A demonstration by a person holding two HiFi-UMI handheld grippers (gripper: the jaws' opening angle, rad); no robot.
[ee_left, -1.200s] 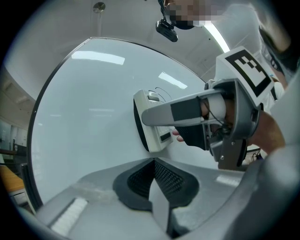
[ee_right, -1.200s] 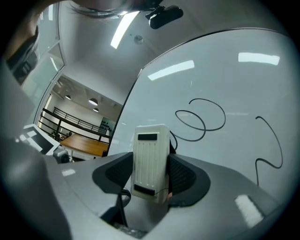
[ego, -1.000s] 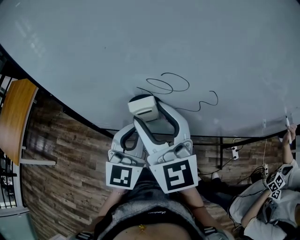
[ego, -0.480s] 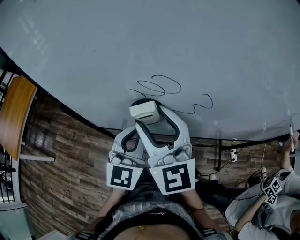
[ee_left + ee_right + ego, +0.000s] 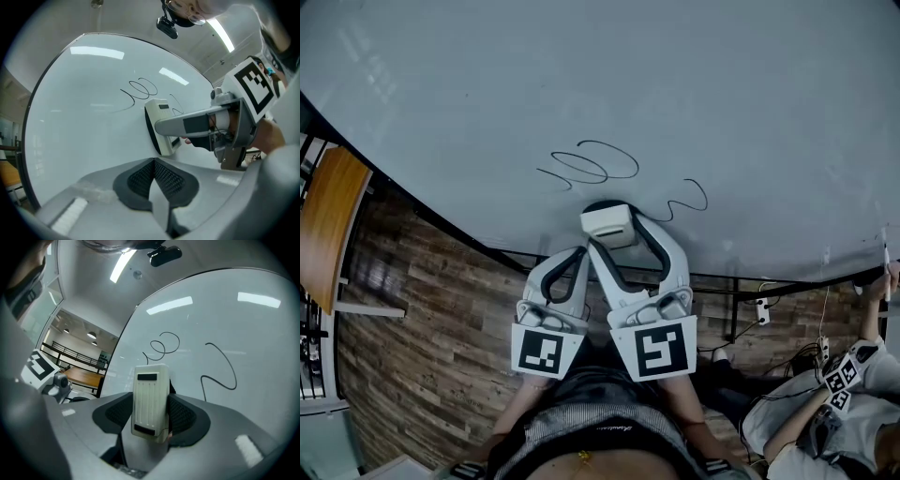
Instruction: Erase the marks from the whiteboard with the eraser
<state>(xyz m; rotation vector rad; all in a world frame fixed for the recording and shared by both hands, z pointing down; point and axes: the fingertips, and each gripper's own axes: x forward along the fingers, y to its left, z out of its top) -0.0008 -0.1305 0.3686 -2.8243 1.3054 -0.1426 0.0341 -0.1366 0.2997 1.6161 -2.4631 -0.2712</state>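
The jaws of the right gripper (image 5: 151,417) are clamping a white ribbed plastic eraser (image 5: 150,394), its dark felt face lying against the large white whiteboard (image 5: 581,84), just below the looped black scribble (image 5: 586,164) and beside the wavy black line (image 5: 686,201). The jaws of the left gripper (image 5: 153,180) are sitting closed together on nothing, hanging just beside the right one.

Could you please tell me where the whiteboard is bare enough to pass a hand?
The whiteboard is bare all across above the looped scribble, left of it down to the lower edge, and right of the wavy line. It is crowded in the middle, where the eraser in the right claw sits close to both marks.
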